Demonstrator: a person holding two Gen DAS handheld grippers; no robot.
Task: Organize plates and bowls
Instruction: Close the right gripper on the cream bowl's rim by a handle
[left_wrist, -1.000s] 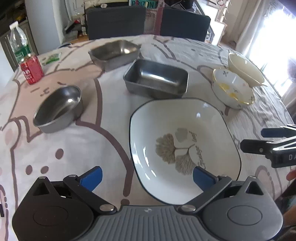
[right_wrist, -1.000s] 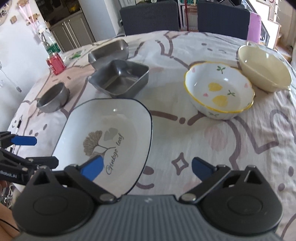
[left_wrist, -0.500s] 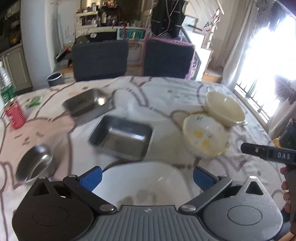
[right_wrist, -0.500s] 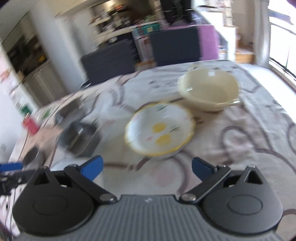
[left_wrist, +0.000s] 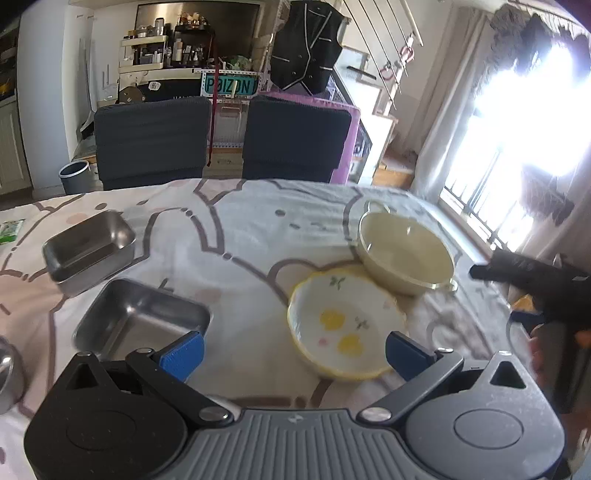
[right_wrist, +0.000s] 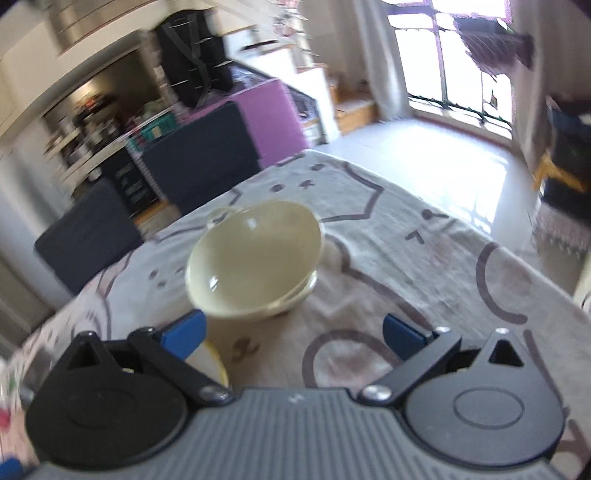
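A dining table under a cartoon-print tablecloth (left_wrist: 258, 236), with two dark chairs (left_wrist: 295, 136) behind it and a bright window at the right.

The cream bowl (left_wrist: 406, 254) sits near the window-side edge, its rim touching or just overlapping the yellow-rimmed flowered bowl (left_wrist: 343, 325) in front of it. To the left are two rectangular steel trays, the nearer tray (left_wrist: 140, 317) and the farther tray (left_wrist: 88, 247), just beside each other. The left gripper (left_wrist: 293, 350) is spread wide and holds nothing, hovering before the flowered bowl. The right gripper (right_wrist: 293, 334) is likewise wide apart and empty, facing the cream bowl (right_wrist: 255, 258) in a blurred view.
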